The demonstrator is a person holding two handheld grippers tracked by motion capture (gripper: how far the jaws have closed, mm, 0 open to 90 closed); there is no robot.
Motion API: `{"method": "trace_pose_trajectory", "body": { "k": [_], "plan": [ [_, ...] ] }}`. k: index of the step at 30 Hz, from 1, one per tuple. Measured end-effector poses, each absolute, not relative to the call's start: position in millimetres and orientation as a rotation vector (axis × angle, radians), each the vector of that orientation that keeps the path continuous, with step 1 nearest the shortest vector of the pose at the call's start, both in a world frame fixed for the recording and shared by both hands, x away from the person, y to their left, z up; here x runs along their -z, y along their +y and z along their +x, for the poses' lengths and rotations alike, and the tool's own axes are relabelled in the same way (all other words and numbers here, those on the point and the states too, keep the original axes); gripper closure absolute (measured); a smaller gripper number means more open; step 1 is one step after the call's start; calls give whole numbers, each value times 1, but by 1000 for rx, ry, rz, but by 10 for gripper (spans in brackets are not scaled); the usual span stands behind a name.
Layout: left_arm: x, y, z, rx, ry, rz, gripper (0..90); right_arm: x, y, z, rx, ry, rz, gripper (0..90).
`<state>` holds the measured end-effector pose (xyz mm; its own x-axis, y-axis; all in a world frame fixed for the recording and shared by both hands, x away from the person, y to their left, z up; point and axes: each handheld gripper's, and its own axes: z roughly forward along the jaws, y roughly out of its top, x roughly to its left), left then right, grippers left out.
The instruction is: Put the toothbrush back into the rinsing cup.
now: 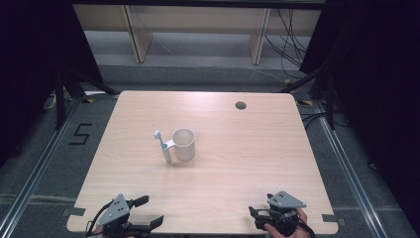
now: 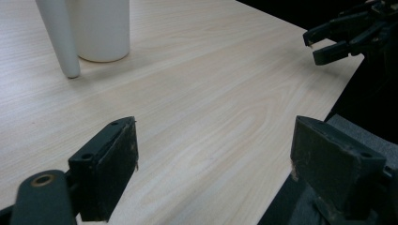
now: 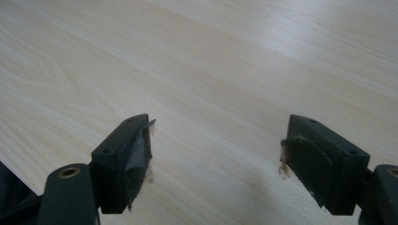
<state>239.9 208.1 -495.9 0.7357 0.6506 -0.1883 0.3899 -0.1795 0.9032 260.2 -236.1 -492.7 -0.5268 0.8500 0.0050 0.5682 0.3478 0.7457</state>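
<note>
Both claws sit at the near edge of the counter [image 1: 257,148], nothing between their jaws.

Left claw [image 1: 149,212]: jaws spread wide, empty. Its own view has the black jaws [image 2: 213,164] standing far apart, bare wood grain between them, the right-hand jaw hanging past the counter edge. Grey three-cornered plate on top.

Right claw [image 1: 253,218]: jaws also wide, empty. Its own view [image 3: 216,150] has bare wood between the two pads; the pads look worn, with frayed bits at their edges. A hand [image 1: 285,229] grips the body from below. From the left claw's view this right claw [image 2: 324,44] appears farther off, at the upper right, low over the counter's edge with its jaws parted.

White cup [image 1: 183,144]: upright, well ahead of both claws, closer to the left claw's line than the right's. Mouth open upward.

Toothbrush [image 1: 162,146]: pale blue, just beside the cup on the side away from the right claw, head up, tilted, held in a small holder on the cup's side. In the left claw's view the cup [image 2: 101,28] and the brush handle [image 2: 61,37] stand ahead and left of the jaws, handle tip resting on the wood.

Both claws well apart from cup and brush.
</note>
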Motion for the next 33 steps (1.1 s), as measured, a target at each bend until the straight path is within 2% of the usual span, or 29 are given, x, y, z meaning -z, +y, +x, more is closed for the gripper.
{"method": "trace_pose_trajectory", "body": {
  "k": [5,16,19,33],
  "plan": [
    [496,208,234,-293,816,1800,148,493,-236,260,-999,2236,1230,241],
    [494,195,219,-402,692,1932,149,492,-235,260,-1005,2270,1224,241],
    [494,192,216,-386,702,1899,149,492,-235,260,-999,2252,1218,241],
    [500,193,215,-422,734,1939,150,493,-233,260,-1004,2274,1211,240]
  ]
}}
